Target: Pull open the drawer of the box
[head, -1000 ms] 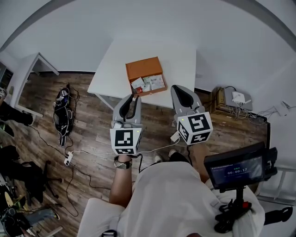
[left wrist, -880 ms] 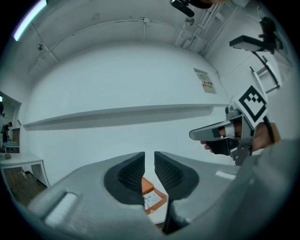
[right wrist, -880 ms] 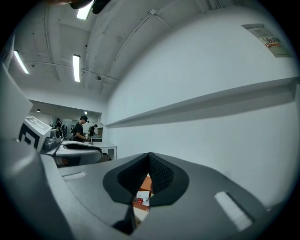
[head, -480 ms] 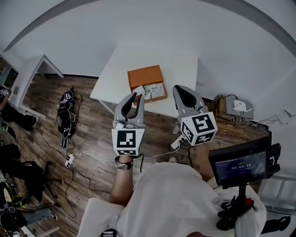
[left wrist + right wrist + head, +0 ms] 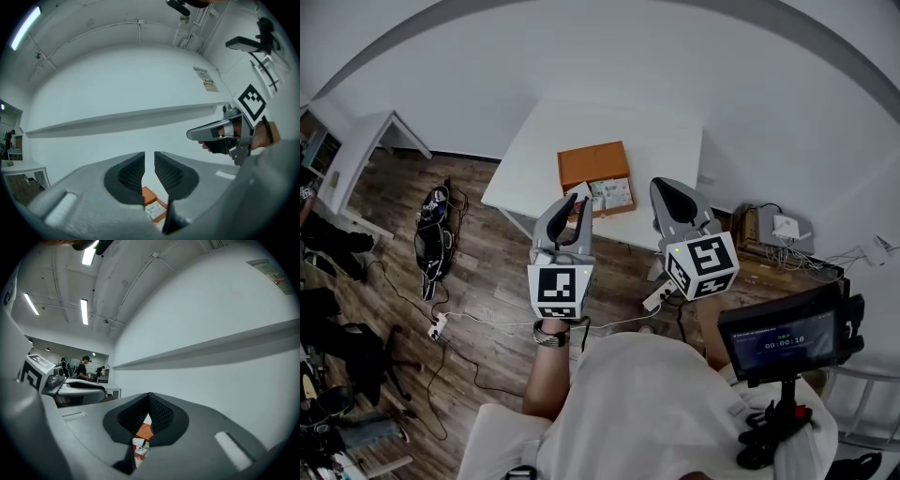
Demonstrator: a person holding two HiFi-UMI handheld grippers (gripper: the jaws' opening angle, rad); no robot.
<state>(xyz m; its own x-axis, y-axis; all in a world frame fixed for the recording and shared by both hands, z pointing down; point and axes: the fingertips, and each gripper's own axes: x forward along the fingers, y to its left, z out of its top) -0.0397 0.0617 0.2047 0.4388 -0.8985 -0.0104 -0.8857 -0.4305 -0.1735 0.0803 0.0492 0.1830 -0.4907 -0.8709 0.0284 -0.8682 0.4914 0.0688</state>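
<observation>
An orange box (image 5: 592, 161) lies on the white table (image 5: 675, 141). Its drawer (image 5: 613, 195) stands out on the near side and shows white cards. My left gripper (image 5: 579, 195) hangs level in the air in front of the table's near edge, its jaws a narrow gap apart with nothing between them. To its right my right gripper (image 5: 659, 184) hangs shut and empty at the same height. Low between the left gripper's (image 5: 149, 154) jaws I see the box (image 5: 149, 196). The right gripper (image 5: 149, 397) also shows the box (image 5: 143, 431) below its closed tips.
A second white table (image 5: 380, 131) stands at the far left. On the wooden floor lie a black bag (image 5: 431, 239) and a power strip (image 5: 438, 326) with cables. Equipment with wires (image 5: 773, 225) sits to the right. A small screen (image 5: 783, 339) is mounted near my right side.
Both grippers have risen a little and moved slightly toward the table. Their jaws look the same as before. The box has not moved on the table.
</observation>
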